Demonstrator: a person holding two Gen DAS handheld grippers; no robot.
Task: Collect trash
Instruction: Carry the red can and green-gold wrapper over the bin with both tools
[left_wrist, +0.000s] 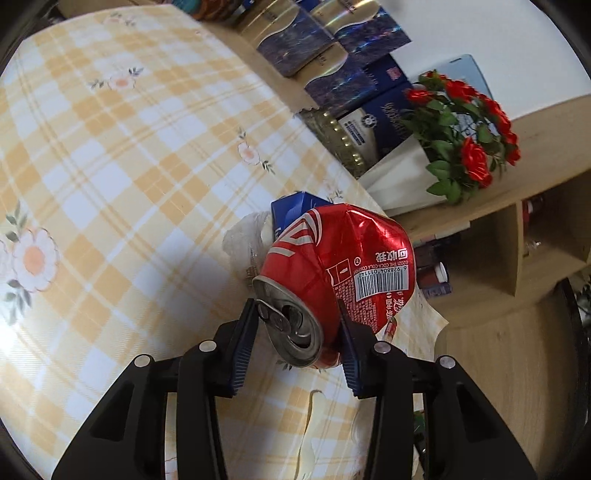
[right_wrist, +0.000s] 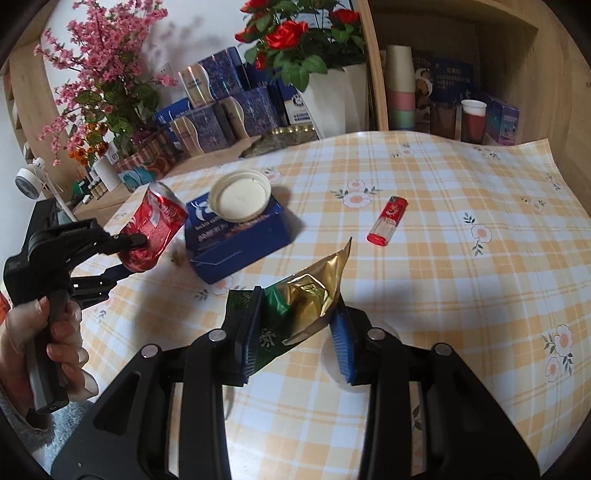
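My left gripper (left_wrist: 297, 332) is clamped on a crushed red cola can (left_wrist: 332, 273), with 1 blue pad on the rim beside the pull tab and the other pressed into the dented side near the barcode. The can is lifted off the table (left_wrist: 110, 166), tilted, with its open top facing back toward my wrist camera. From my right wrist view the same can (right_wrist: 155, 221) hangs in the left gripper (right_wrist: 135, 251) over the table's left edge, just beside a blue box (right_wrist: 240, 240), and my left hand (right_wrist: 55, 332) grips the handle.

My right gripper (right_wrist: 295, 325) is clenched on a crumpled green and gold foil packet (right_wrist: 306, 302). The packet sticks up between the 2 blue pads, its gold corner pointing up and away from me; I cannot tell whether its lower end touches the checked tablecloth (right_wrist: 443, 295).

A white plastic lid (right_wrist: 240, 199) lies upside down on top of the blue box. A red lighter (right_wrist: 388, 219) lies flat on the cloth, well apart from the box and to the right of it. In the left view, a bit of clear plastic wrap (left_wrist: 243, 236) rests on the table just behind the can, next to the box (left_wrist: 291, 210).

Behind the table stand red roses in a white pot (right_wrist: 332, 92), pink blossom sprays (right_wrist: 99, 55) and a cluster of dark blue gift boxes (right_wrist: 221, 110).
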